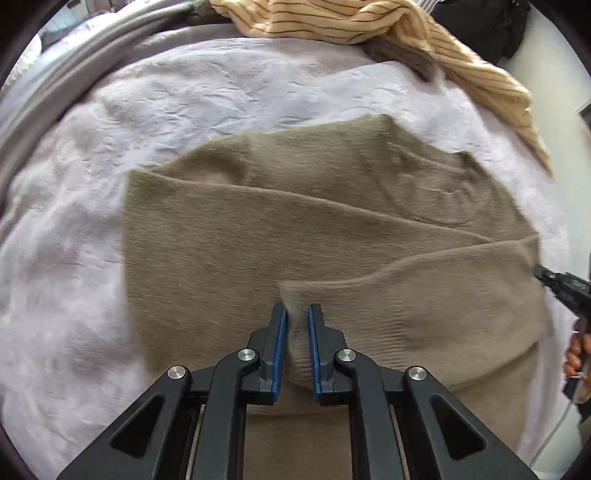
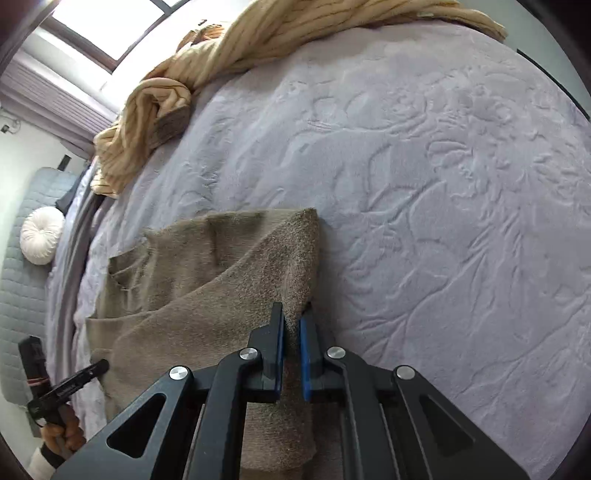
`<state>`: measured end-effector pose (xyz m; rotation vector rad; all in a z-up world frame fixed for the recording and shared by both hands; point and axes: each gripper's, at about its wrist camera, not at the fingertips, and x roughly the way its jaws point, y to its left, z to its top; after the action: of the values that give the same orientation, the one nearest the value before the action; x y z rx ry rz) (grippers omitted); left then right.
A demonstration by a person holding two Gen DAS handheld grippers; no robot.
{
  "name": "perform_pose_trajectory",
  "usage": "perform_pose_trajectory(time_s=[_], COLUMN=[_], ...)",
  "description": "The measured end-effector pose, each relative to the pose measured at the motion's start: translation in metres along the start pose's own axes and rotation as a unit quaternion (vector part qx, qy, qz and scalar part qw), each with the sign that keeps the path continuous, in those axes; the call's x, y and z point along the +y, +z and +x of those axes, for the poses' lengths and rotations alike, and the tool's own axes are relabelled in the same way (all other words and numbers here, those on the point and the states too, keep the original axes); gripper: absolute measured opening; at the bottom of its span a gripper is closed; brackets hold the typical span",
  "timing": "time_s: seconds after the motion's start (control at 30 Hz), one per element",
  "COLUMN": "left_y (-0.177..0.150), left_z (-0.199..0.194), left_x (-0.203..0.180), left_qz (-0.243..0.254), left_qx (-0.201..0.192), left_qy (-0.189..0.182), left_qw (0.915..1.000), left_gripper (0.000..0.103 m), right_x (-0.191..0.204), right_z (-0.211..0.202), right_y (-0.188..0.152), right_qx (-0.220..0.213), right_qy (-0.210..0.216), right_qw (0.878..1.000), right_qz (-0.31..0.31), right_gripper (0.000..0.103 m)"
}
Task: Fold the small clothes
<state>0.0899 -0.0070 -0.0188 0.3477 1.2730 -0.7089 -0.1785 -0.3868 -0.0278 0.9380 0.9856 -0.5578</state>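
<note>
The taupe knit sweater (image 1: 314,221) lies spread on the lilac embossed bedspread (image 1: 203,99), filling centre and lower half of left wrist view; its long axis runs left-right across that frame.

Left gripper (image 1: 296,314): jaws nearly together, pinching a raised fold of the knit, prob. a sleeve or hem edge lying over the body. Fabric bunches up between the blue pads, so it's clamped on cloth, not closed on air.

Right gripper (image 2: 291,314): jaws narrow, w/ the sweater's edge running up between them near the corner at frame centre. Looks clamped on that edge; the tip contact is partly hidden by fuzz.

Key relation: both claws hold the near edge, and the rest of the garment stretches away toward top of both frames. So the fold prob. carries forward, away from the holder.

Room: open bedspread beyond the far edge and to the right in right wrist view. A striped cream garment (image 1: 369,26) heaps along top of frame, well apart from the sweater. Bed edge at left of right wrist view, so drifting that way looks risky.
</note>
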Motion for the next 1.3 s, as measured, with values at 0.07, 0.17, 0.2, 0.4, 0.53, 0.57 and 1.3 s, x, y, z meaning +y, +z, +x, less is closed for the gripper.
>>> perform_pose_trajectory(time_s=[0.07, 0.17, 0.2, 0.4, 0.53, 0.57, 1.3], left_y=[-0.001, -0.006, -0.007, -0.013, -0.011, -0.008, -0.021], left_z=[-0.004, -0.018, -0.022, -0.021, -0.01, -0.006, 0.006], left_x=[0.012, 0.03, 0.032, 0.029, 0.014, 0.011, -0.023], left_qz=[-0.01, -0.025, -0.024, -0.056, -0.066, -0.066, 0.04], left_qx=[-0.002, -0.008, -0.009, 0.018, 0.018, 0.031, 0.005], left_qy=[0.029, 0.033, 0.032, -0.072, -0.124, -0.135, 0.089], left_qw=[0.9995, 0.9991, 0.9992, 0.9957, 0.9899, 0.9881, 0.9952], left_gripper=[0.014, 0.014, 0.014, 0.044, 0.077, 0.075, 0.066], right_x=[-0.008, -0.012, -0.012, -0.008, 0.021, 0.031, -0.01], right_z=[0.005, -0.004, -0.01, -0.046, -0.04, -0.034, -0.018], right_y=[-0.002, -0.008, -0.012, -0.055, -0.089, -0.097, -0.085], right_qx=[0.002, -0.001, -0.001, 0.012, 0.057, 0.071, 0.039], right_qy=[0.009, 0.005, 0.005, 0.104, 0.168, 0.183, 0.084], right_qw=[1.0, 0.999, 0.999, 0.99, 0.981, 0.978, 0.986], right_qz=[0.019, 0.044, 0.048, 0.098, 0.081, 0.074, 0.139], right_gripper=[0.008, 0.016, 0.016, 0.057, 0.057, 0.057, 0.006])
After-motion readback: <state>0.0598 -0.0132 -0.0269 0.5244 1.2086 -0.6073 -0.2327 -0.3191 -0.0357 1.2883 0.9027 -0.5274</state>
